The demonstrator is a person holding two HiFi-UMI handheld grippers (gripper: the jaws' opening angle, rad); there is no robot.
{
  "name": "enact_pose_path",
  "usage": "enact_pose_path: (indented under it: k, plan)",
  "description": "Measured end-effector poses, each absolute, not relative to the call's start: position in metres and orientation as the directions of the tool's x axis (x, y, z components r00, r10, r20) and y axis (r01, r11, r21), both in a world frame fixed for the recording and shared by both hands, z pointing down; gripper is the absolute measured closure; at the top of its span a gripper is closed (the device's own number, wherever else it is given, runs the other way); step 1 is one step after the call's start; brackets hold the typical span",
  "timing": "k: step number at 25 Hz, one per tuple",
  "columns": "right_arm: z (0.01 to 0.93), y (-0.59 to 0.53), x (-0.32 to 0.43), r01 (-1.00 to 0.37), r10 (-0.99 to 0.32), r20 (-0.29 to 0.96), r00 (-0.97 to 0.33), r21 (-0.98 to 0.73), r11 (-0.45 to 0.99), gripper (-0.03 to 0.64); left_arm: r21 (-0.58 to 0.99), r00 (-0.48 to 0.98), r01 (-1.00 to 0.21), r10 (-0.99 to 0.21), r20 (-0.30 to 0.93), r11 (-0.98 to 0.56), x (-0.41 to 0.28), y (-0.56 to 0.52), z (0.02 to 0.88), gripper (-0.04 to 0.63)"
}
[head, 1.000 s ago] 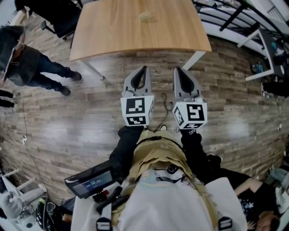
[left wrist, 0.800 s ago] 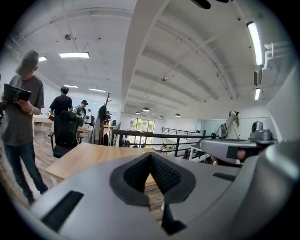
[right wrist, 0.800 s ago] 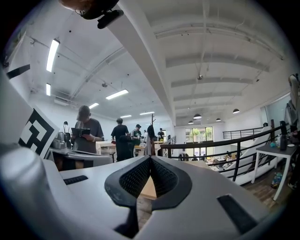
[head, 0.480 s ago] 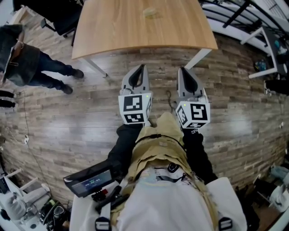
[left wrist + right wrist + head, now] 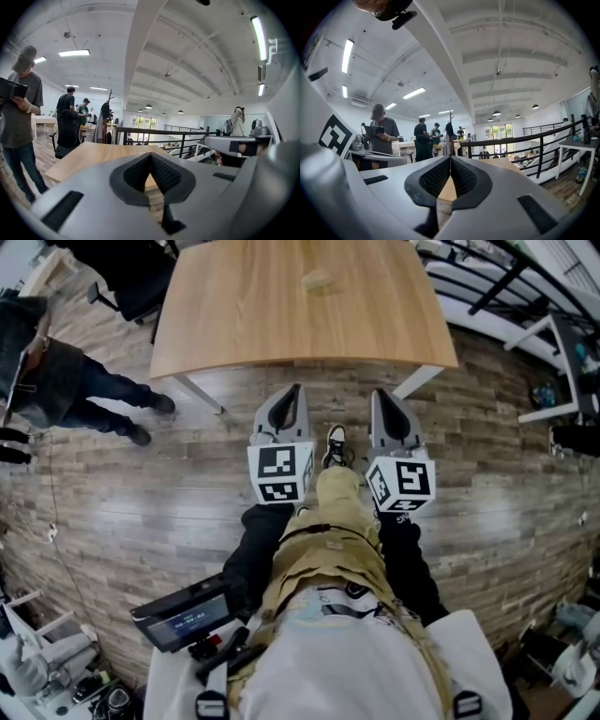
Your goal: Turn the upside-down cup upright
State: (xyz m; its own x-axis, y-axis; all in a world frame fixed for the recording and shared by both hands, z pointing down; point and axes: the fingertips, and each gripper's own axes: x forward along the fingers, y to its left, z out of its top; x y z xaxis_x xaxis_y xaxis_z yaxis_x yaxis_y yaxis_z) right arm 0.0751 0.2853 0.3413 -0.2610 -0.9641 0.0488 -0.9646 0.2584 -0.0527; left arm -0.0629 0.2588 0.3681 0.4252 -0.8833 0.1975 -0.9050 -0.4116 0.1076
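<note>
At the far left a bystander in dark clothes stands on the wood-plank floor, well apart from the work. Ahead lies the light wooden rectangular table, and the small pale cup sits on it near the far edge, toward the middle. It is too small here to tell which way up it stands.

The grey left gripper is held out over the floor, short of the table's near edge. Its jaws are pressed together with nothing between them, as its own view shows. A black-and-white shoe shows between the two tools, probably mid-step toward the table. The grey right gripper is carried alongside, jaws likewise closed and empty.

Both tools seem carried level and closed simply for the walk in. The cup is out of reach, so the approach comes first.
</note>
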Motion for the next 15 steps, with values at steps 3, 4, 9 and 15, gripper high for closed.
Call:
enact_pose_path:
  k: [3, 4, 9, 15]
  plan:
    - [0.346, 0.243, 0.085, -0.961, -0.961, 0.044, -0.273, -0.060, 0.270, 0.595, 0.102, 0.407, -0.913, -0.891, 0.203, -0.394, -0.058, 0.219, 0.372, 0.594]
    - [0.347, 0.227, 0.089, -0.960, -0.960, 0.042, -0.277, -0.065, 0.274, 0.595, 0.102, 0.402, -0.916, -0.892, 0.209, -0.389, -0.054, 0.203, 0.375, 0.594]
    - [0.346, 0.140, 0.102, -0.948, -0.949, 0.035, -0.313, -0.081, 0.309, 0.595, 0.112, 0.387, -0.922, -0.897, 0.213, -0.371, -0.032, 0.115, 0.376, 0.594]
    - [0.341, 0.039, 0.120, -0.935, -0.936, 0.053, -0.349, -0.088, 0.343, 0.595, 0.112, 0.382, -0.924, -0.897, 0.224, -0.365, 0.001, 0.017, 0.370, 0.594]
